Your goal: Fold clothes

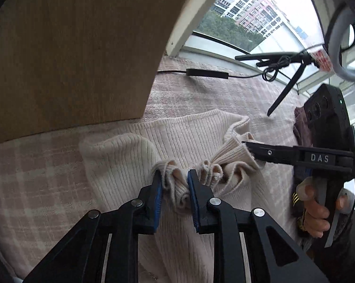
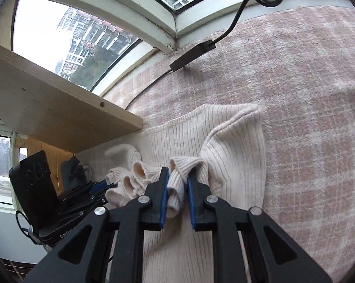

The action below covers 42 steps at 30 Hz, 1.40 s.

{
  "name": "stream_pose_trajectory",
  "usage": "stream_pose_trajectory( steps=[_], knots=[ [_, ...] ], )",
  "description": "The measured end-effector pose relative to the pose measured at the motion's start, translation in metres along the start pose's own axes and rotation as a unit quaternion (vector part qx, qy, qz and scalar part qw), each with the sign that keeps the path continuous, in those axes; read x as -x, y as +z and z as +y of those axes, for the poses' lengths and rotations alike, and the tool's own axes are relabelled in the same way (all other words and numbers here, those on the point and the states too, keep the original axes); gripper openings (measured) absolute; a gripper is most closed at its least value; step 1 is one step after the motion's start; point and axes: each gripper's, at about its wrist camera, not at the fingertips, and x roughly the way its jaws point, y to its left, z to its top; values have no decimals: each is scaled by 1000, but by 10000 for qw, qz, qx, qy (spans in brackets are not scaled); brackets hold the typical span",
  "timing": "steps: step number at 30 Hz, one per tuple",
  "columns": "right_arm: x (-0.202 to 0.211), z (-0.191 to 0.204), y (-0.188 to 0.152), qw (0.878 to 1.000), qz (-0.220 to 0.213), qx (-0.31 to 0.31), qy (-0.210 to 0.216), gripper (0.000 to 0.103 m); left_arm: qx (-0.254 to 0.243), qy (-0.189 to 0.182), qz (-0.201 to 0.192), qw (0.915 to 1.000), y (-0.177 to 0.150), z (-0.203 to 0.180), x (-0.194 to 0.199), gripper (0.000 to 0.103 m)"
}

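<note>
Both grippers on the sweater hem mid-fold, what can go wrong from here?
1. The left gripper and right gripper each pinch only a bunched ruffle of the sweater; thin bites like that may slip out.
2. The hem sags in loops between the two grips, so it may land creased rather than flat.
3. The cable box lies on the blanket beyond the sweater; a fold carried that far could snag it.

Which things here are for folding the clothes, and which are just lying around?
For the folding:
- cream ribbed sweater, bunched edge between both tools
- left tool
- right tool
- pink checked blanket beneath the sweater

Just lying about:
- black cable with its box
- wooden board
- black tripod
- dark cloth by the window
</note>
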Motion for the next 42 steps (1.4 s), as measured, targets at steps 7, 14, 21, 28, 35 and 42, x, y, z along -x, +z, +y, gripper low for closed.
stream_pose_trajectory(
  steps=[7,14,21,28,35,42],
  knots=[
    [71,25,-15,9918,-882,875,-288,55,-143,348,-734,9966,-13,4,61,43],
    [40,21,-51,9852,-298,1583,-590,55,-248,230,-222,9992,-60,5,29,43],
    [5,21,-63,9777,-59,1918,-848,29,-335,-10,-283,9990,-66,-7,3,15],
    [39,12,-68,9871,-303,1568,-91,21,-474,-365,-846,9946,-73,-14,49,11],
    [21,-16,-50,9925,-28,1188,-283,30,-118,-11,-437,9990,-61,24,6,14],
    [43,20,-57,9744,-680,2003,-768,53,-314,74,-516,9981,-67,21,13,14]
  ],
)
